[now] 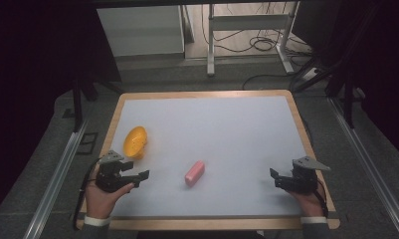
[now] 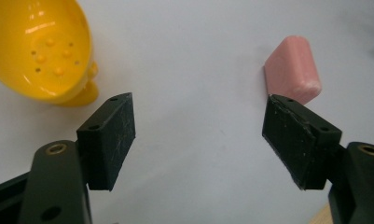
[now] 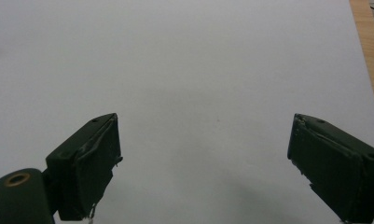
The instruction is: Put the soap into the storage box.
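Both grippers are sitting idle at the near edge of the table, jaws wide, holding nothing. Left gripper is facing the pink block, which is lying flat near table centre, at about 3 o'clock from it; yellow bowl is at its 12, apart from the block. Right gripper is pointing over bare white surface. Block's long axis is running 1-to-7 o'clock in the high view, far end toward 1. Looks like soap: probably light, stiff, smooth, rounded edges, so possibly slippery. I'd be pinching across the short width, mid-length, on the flat sides.
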